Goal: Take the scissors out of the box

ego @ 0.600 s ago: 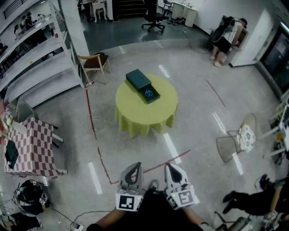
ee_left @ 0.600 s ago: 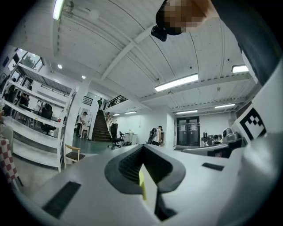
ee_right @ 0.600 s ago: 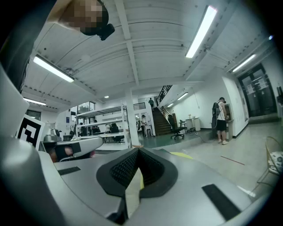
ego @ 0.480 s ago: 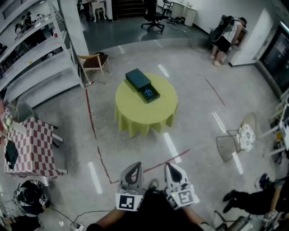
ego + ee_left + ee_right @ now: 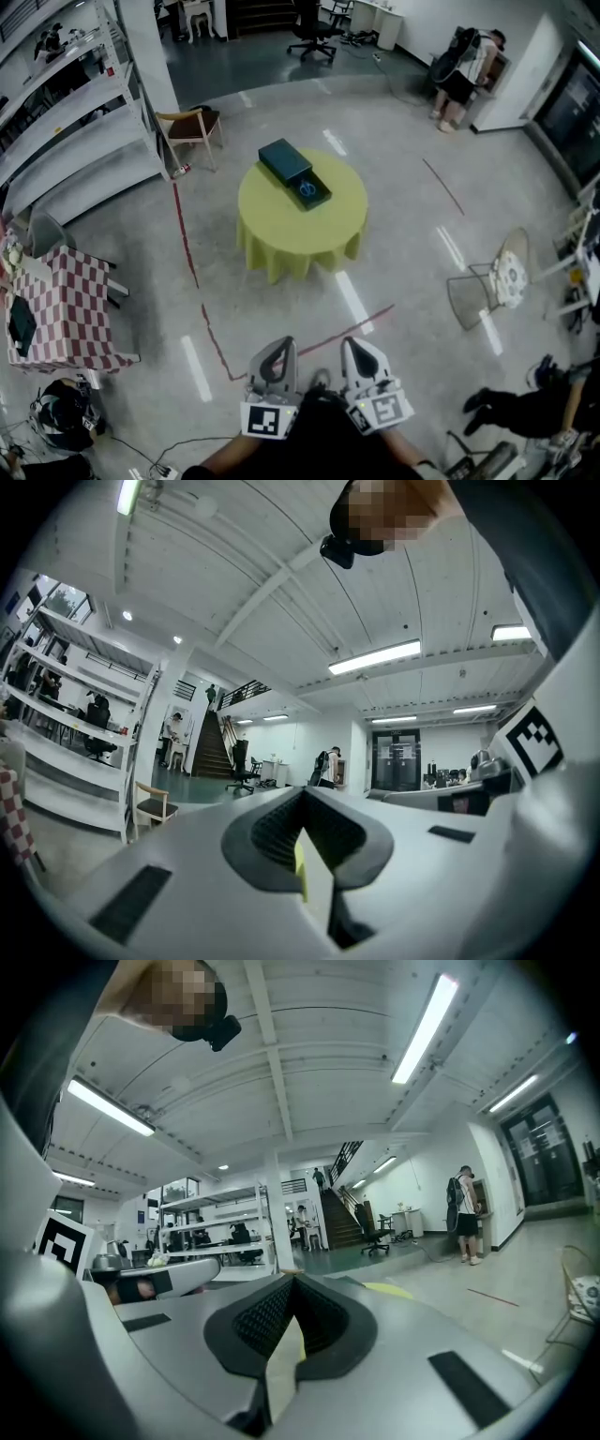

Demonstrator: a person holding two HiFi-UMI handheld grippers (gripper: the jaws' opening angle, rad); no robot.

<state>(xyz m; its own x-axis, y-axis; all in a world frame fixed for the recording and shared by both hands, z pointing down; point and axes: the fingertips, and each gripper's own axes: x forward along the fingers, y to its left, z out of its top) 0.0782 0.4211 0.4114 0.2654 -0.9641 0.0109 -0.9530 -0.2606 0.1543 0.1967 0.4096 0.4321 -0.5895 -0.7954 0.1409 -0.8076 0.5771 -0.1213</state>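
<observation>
Far ahead in the head view, a round table under a yellow-green cloth [image 5: 281, 234] carries a dark green box [image 5: 285, 161]. Beside it lies an open tray holding blue-handled scissors [image 5: 307, 190]. Both grippers are held close to the body at the bottom edge, several steps from the table. The left gripper [image 5: 277, 345] is shut with nothing in it, and the right gripper [image 5: 359, 345] is the same. In the left gripper view the left gripper [image 5: 302, 803] points across the room with its jaws together. In the right gripper view the right gripper [image 5: 291, 1288] is likewise shut.
A wooden chair [image 5: 192, 127] and white shelving [image 5: 66, 122] stand left of the table. A checkered table [image 5: 56, 309] is at near left, a wire chair [image 5: 483, 291] at right. Red tape [image 5: 187, 253] crosses the concrete floor. A person [image 5: 459, 80] stands at the back right.
The head view has shifted slightly, so the table sits a little higher and further left in the frame. Both grippers stay shut in the same place.
</observation>
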